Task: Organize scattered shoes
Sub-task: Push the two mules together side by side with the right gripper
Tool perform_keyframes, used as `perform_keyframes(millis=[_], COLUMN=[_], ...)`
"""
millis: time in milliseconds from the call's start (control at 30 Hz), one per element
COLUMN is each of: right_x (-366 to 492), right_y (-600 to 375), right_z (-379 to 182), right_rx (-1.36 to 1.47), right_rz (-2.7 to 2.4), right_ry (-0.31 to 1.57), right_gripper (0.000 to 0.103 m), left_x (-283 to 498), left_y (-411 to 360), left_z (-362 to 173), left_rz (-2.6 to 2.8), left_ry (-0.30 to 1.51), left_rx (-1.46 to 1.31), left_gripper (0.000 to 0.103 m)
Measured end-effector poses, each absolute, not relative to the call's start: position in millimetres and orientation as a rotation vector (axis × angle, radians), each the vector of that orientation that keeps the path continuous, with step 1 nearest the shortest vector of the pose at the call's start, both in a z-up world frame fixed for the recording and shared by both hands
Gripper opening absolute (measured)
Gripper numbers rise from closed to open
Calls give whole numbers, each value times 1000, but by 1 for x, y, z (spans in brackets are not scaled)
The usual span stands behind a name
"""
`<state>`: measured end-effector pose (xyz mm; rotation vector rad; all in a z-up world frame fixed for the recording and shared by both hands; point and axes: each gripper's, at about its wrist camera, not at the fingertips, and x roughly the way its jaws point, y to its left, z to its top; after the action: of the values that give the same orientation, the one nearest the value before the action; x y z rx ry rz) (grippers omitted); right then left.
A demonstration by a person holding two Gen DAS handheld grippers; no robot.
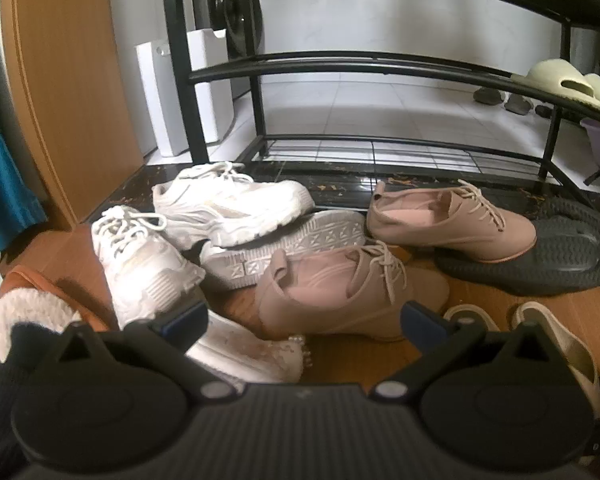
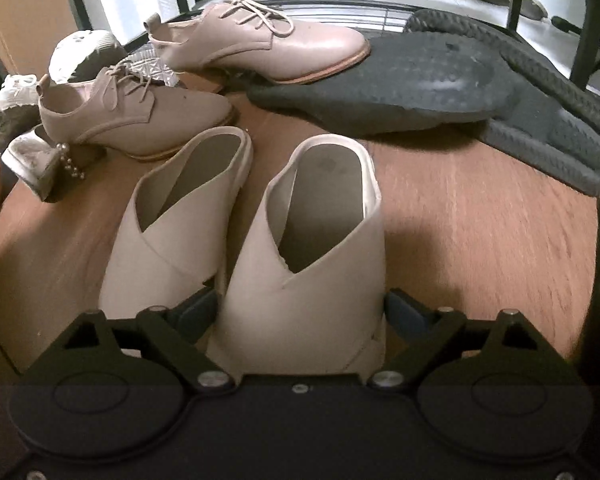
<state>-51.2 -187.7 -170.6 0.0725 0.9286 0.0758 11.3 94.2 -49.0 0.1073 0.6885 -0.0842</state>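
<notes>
Wooden floor [image 2: 460, 216] carries scattered shoes before a black rack [image 1: 340, 64] at twelve o'clock; left gripper [image 1: 304, 320] jaws apart, right gripper [image 2: 300, 308] jaws straddling a cream mule [image 2: 312, 264].

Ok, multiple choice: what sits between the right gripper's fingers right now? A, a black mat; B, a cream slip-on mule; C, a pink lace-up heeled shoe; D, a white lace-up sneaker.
B: in the right wrist view the right gripper straddles the toe of the nearer cream slip-on mule, one finger on each side.
</notes>
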Motion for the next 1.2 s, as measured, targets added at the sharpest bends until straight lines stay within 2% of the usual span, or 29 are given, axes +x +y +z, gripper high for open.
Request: perform_keyframes(millis=[167, 267, 1033, 1133, 1200], right_x=[-48, -38, -15, -15, -16], right_y=[-179, -185, -185, -187, -190], right_z=[-170, -170, -181, -179, -174], right_rx=[77, 178, 381, 377, 390], right_rz=[92, 31, -201, -183, -179], right_ry=[917, 899, 822, 837, 841], right_gripper=[89, 86, 86, 88, 95], left_x=[11, 11, 11, 10, 9], left_y=[93, 94, 97, 95, 95], left_z=[-51, -51, -52, -51, -50], left_rz=[-88, -87, -81, -87, -87], left_ry=[694, 692, 691, 689, 685], left_rx=[113, 116, 109, 115, 117], left_gripper=[103, 102, 103, 103, 102])
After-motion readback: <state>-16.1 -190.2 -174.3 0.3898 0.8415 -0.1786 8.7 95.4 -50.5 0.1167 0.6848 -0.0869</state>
